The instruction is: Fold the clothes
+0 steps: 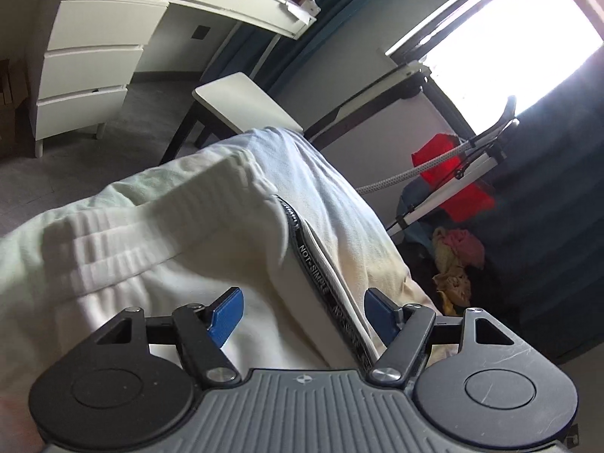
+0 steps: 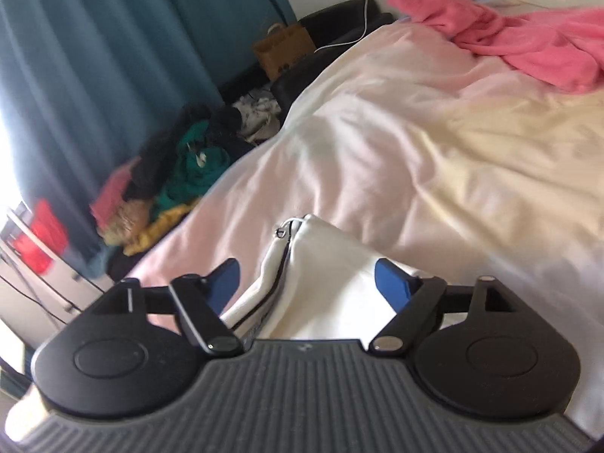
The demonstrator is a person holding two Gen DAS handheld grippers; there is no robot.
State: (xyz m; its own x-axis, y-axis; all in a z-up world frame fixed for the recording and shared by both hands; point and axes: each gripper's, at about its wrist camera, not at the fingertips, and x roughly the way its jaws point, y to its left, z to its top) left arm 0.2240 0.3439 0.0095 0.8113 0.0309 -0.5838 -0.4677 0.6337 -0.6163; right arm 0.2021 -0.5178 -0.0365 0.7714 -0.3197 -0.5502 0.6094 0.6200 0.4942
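Over the white garment [image 1: 158, 249], both claws [image 1: 302, 311] [image 2: 307, 283] gape.

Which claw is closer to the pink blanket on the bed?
Right, I think. The right claw faces the pink blanket lying farther up the bed. The left claw sees no blanket at all.

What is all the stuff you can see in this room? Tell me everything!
white jacket: one, white with a black zip, on the bed between the tools
bed: one, cream sheet
pink cloth: one, pink, crumpled on the bed's far side
clothes heap: one, green, yellow and dark, on the floor by the bed
curtain: teal, by the window
drawers: one, white, three fronts, by the wall
stool: one, white top, dark legs
paper bag: one, brown
left tool: blue pads, open
right tool: blue pads, open
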